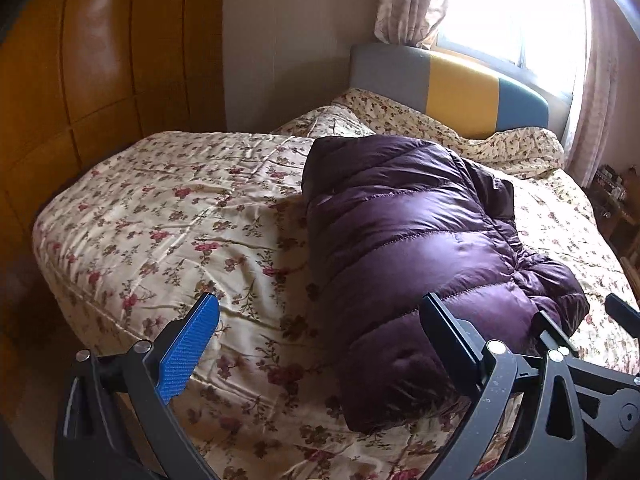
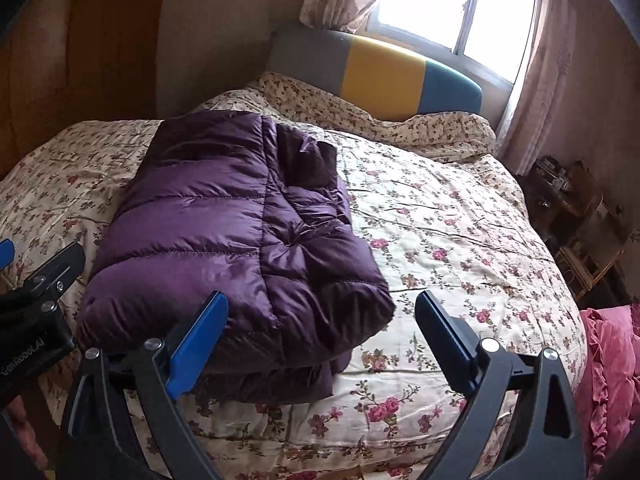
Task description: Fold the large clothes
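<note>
A shiny purple quilted puffer jacket [image 1: 404,232] [image 2: 240,240] lies folded into a thick bundle on a floral bedspread [image 1: 160,216] [image 2: 440,240]. My left gripper [image 1: 320,312] hangs open above the bed at the bundle's near left edge, nothing between its fingers. In the right wrist view my right gripper [image 2: 322,308] stands wide open over the bundle's near right corner, its pads clear of the fabric. The left gripper's body [image 2: 44,280] shows at the left edge of that view, and the right gripper's tip [image 1: 622,314] shows at the right edge of the left wrist view.
A headboard [image 1: 460,84] in grey, yellow and teal backs the bed under a bright curtained window [image 2: 460,12]. Wooden wardrobe panels [image 1: 100,80] stand to the left. A low cluttered shelf [image 2: 568,200] and a pink ruffled cloth [image 2: 608,360] sit to the right.
</note>
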Demonstrator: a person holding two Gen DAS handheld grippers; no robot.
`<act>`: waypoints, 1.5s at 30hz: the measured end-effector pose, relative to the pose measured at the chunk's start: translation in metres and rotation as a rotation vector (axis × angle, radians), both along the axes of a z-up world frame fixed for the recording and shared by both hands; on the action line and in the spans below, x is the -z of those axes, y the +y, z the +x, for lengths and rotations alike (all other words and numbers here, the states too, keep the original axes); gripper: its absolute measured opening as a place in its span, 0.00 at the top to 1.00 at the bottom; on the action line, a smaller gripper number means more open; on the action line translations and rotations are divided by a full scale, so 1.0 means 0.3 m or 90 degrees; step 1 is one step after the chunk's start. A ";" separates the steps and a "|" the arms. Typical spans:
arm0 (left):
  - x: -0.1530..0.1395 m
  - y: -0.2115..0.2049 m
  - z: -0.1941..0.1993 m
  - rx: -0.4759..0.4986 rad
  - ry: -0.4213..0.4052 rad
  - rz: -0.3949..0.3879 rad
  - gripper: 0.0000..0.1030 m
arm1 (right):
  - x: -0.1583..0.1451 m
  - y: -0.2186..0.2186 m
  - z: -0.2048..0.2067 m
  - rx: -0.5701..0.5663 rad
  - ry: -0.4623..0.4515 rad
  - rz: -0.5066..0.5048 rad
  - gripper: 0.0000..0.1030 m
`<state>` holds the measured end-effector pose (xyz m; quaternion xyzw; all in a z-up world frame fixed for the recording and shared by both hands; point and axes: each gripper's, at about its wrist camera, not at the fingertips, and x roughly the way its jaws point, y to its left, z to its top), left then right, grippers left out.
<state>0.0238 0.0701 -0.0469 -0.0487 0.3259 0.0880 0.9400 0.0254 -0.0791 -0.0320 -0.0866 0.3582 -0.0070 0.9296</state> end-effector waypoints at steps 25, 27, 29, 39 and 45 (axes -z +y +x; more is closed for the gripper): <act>-0.001 -0.056 0.016 0.027 -0.004 0.000 0.03 | -0.007 -0.057 -0.004 0.056 0.001 0.013 0.07; -0.001 -0.056 0.016 0.025 -0.005 -0.001 0.03 | -0.008 -0.052 -0.004 0.052 0.000 0.013 0.07; -0.002 -0.058 0.013 0.025 -0.006 -0.001 0.03 | -0.008 -0.047 -0.005 0.049 -0.001 0.012 0.07; -0.019 -0.079 -0.005 0.031 -0.024 0.011 0.03 | -0.003 -0.062 -0.001 0.052 0.005 0.026 0.07; -0.023 -0.085 -0.011 0.032 -0.023 0.009 0.03 | -0.003 -0.075 -0.004 0.060 0.006 0.033 0.06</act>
